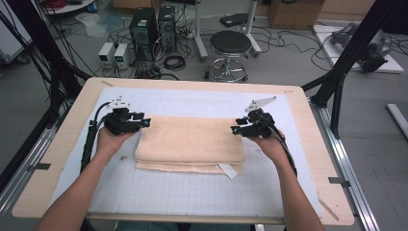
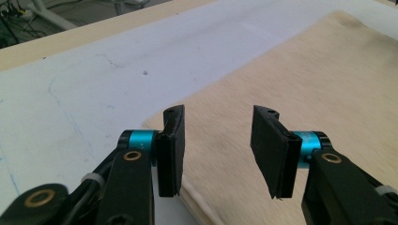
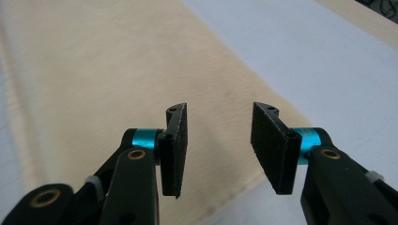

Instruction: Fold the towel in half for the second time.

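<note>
A folded beige towel (image 1: 190, 143) lies in the middle of the white gridded mat (image 1: 192, 187), with a white label (image 1: 228, 170) sticking out at its near right edge. My left gripper (image 1: 144, 120) hovers at the towel's far left corner, jaws open and nothing between them. In the left gripper view its pads (image 2: 171, 150) stand apart above the towel (image 2: 300, 84) corner. My right gripper (image 1: 235, 129) hovers at the far right corner, also open and holding nothing. The right gripper view has its pads (image 3: 176, 150) spread over the towel (image 3: 94, 84) edge.
The mat covers a wooden table (image 1: 43, 178) with black frame posts (image 1: 351, 53) at both sides. Behind the table, on the floor, stand a black stool (image 1: 230, 48), computer towers (image 1: 144, 26) and loose cables.
</note>
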